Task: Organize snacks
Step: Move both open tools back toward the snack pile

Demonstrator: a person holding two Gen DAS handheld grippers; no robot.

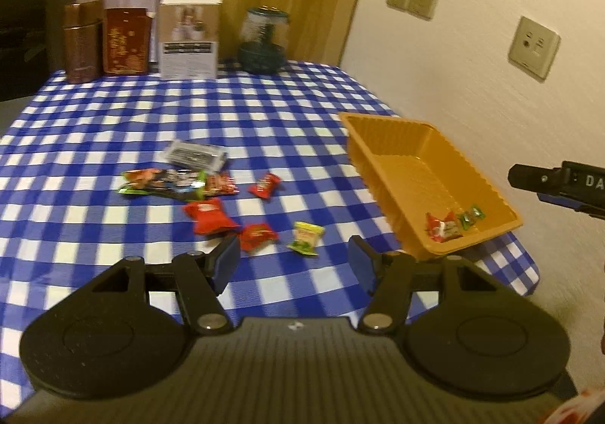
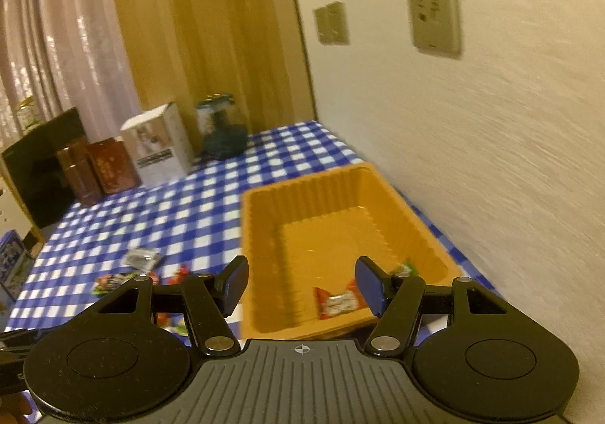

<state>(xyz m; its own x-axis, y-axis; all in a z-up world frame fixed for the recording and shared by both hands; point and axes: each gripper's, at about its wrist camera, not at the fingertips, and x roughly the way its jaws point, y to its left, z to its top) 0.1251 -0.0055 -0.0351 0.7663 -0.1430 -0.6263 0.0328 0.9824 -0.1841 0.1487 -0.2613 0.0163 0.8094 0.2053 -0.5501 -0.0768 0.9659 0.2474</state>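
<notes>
Right hand-held gripper (image 2: 300, 284) (half-open, empty) hovers above red snack (image 2: 337, 303) in orange tray (image 2: 264, 235).

Both tools are showing the same build. The left gripper (image 1: 295, 259) and right gripper (image 2: 300, 284) are wearing black linkage arms, silver pivot screws, blue finger pads (image 2: 368, 282), round black discs and a ribbed grey body.
</notes>
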